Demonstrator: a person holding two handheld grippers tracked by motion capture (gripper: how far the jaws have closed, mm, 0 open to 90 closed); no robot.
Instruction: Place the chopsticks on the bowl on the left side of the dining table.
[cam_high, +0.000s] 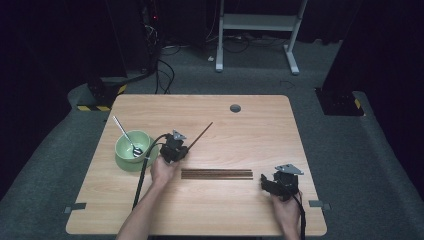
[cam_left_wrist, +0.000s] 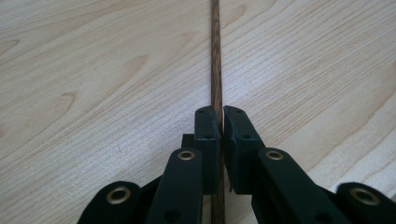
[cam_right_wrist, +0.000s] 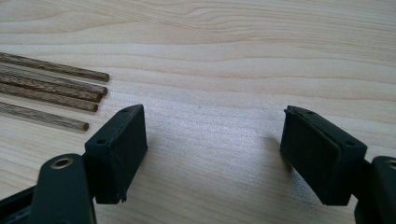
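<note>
Stick (cam_left_wrist: 215, 56) pinched in L gripper (cam_left_wrist: 221, 122), held by one end so it clears the table (cam_high: 250, 120). R gripper (cam_right_wrist: 212, 140) gapes empty beside the row of sticks (cam_right_wrist: 51, 91), prob ready to square them.

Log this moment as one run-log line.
left gripper: shut on chopstick | right gripper: open, idle | chopstick row: on table

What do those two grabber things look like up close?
Both are black. The left gripper has two flat rectangular jaw blocks on arms with round brass-coloured rivets. The right gripper has the same chunky black blocks. From above, each carries a grey three-cornered plate and trails a black cable. The person's forearms are bare, with no sleeves showing.
</note>
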